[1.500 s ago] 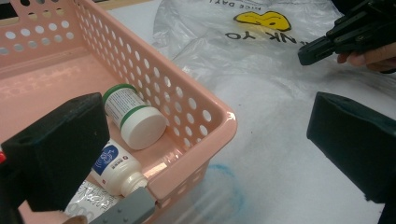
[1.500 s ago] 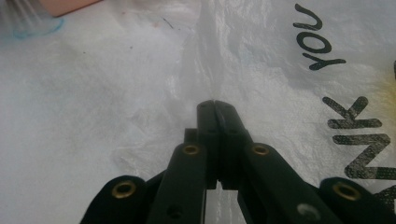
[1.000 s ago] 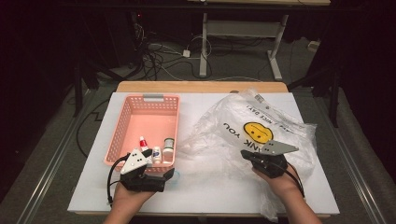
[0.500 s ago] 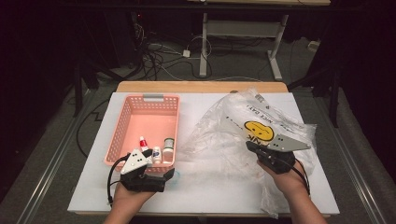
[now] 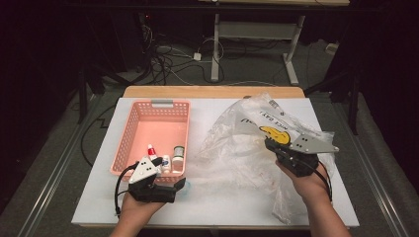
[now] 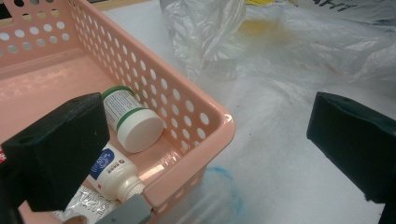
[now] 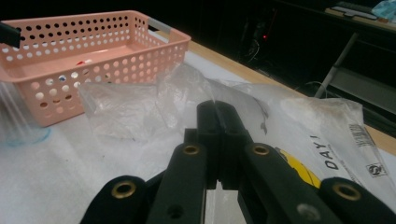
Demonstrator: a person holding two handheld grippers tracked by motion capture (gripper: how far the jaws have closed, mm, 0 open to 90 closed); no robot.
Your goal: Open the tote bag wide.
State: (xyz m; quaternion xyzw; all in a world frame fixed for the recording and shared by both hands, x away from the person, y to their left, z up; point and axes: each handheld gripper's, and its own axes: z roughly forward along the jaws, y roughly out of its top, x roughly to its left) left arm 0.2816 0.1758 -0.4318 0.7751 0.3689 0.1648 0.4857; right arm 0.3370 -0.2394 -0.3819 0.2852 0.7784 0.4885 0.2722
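Right hand-held gripper (image 5: 269, 144) clamped on the plastic bag (image 5: 247, 143), lifted off the table (image 5: 99, 197). Left hand-held gripper (image 5: 168, 173) wide open, straddling the basket (image 5: 163, 106) corner, gripping nothing.

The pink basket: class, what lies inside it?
In the basket lie a green-banded white-capped bottle, a blue-labelled white bottle and a red-capped item. The left gripper's jaw covers part of them, so more may be hidden.

A dark room: grey floor (image 5: 59, 163), tangled cables (image 5: 173, 59) and a white-legged desk (image 5: 257, 34) beyond.
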